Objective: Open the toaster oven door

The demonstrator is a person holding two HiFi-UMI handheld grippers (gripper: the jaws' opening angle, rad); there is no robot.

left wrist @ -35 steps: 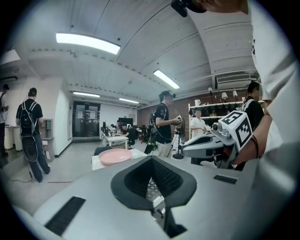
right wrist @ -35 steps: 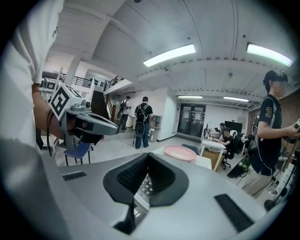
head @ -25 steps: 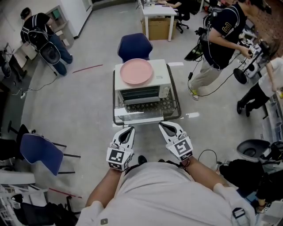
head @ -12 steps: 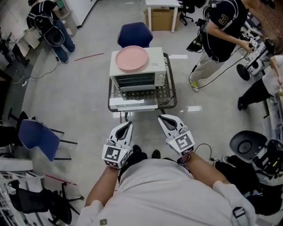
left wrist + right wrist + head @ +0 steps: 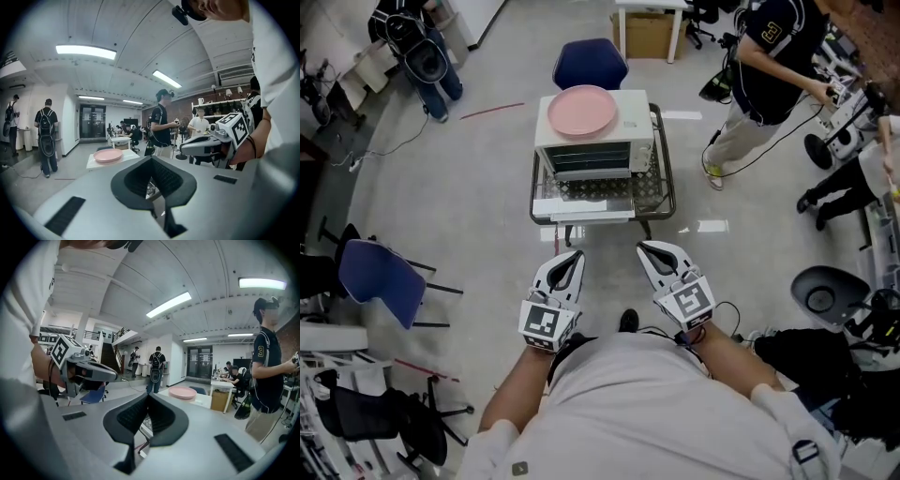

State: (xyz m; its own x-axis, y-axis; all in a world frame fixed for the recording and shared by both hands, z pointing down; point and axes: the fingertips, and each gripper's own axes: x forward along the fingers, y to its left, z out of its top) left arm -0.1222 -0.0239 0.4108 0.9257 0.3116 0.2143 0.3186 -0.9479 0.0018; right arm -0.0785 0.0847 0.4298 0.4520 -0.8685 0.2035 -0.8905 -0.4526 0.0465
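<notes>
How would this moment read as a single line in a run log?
left tongs: shut, empty | right tongs: shut, empty | oven door: open | pink plate: on oven

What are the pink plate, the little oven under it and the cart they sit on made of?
Pink plate: probably plastic or melamine; matte, even colour with no glare.
Toaster oven: likely sheet metal painted white; flat, smooth casing with crisp edges.
Cart: metal; a dark, thin tube frame around a wire-mesh shelf that you can see through.

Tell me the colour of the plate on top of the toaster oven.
The plate is pale pink, clearest in the head view.
</notes>
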